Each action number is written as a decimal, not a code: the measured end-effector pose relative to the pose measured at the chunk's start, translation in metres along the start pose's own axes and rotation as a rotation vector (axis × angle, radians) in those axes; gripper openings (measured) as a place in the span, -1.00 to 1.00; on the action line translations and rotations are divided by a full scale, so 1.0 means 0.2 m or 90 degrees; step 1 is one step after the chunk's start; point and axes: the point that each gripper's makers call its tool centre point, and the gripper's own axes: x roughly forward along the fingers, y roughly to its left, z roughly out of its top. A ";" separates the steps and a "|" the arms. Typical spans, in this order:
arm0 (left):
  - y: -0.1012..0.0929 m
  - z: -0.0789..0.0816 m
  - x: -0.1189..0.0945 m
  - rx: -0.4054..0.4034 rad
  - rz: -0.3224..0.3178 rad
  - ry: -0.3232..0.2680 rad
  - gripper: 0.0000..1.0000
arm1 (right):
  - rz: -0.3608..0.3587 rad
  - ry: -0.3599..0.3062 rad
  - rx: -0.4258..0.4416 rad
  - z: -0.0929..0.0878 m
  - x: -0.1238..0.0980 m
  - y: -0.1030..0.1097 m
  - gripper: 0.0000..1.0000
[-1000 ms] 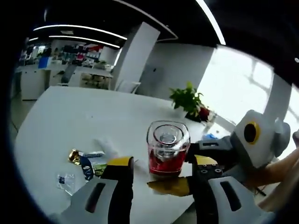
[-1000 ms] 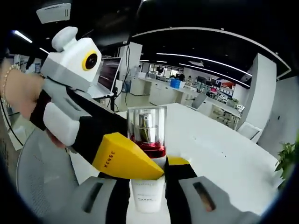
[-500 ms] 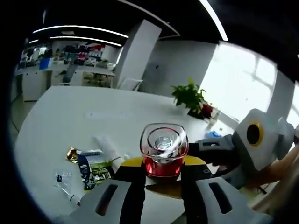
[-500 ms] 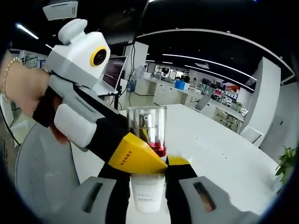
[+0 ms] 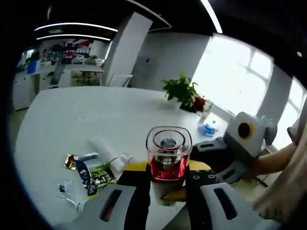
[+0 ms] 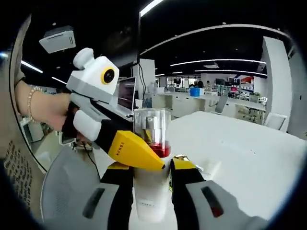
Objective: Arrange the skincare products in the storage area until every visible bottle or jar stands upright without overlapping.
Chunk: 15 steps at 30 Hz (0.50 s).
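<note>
Left gripper view: both tools grip the red bottle (image 5: 168, 160).

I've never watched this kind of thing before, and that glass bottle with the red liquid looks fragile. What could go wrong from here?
1. The bottle is pinched by both the right gripper and the left gripper, so pulling apart could wrench it or loosen its clear cap.
2. It appears held above the white table; a slip might drop it.
3. Sachets lie below, so setting it there could leave it tilted.
</note>
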 end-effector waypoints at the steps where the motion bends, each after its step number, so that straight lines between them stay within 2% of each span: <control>1: -0.02 0.01 -0.01 0.009 -0.023 0.000 -0.53 | 0.013 -0.004 0.000 0.01 0.00 0.00 -0.32; 3: -0.05 0.03 -0.03 0.019 -0.054 0.003 -0.54 | 0.069 0.010 -0.003 -0.01 -0.02 0.03 -0.26; 6: -0.10 0.05 -0.04 0.038 -0.091 0.011 -0.54 | 0.152 0.017 0.043 0.00 -0.07 0.07 -0.30; 9: -0.14 0.06 -0.04 0.048 -0.134 0.020 -0.54 | 0.187 0.027 0.046 0.00 -0.11 0.08 -0.35; 11: -0.17 0.08 -0.04 0.052 -0.159 0.019 -0.54 | 0.199 0.048 0.041 -0.03 -0.12 0.08 -0.29; 12: -0.19 0.08 -0.04 0.054 -0.171 0.017 -0.54 | 0.218 0.060 0.050 -0.05 -0.13 0.10 -0.27; 15: -0.23 0.08 -0.04 0.065 -0.201 0.020 -0.54 | 0.248 0.049 0.059 -0.04 -0.12 0.13 -0.29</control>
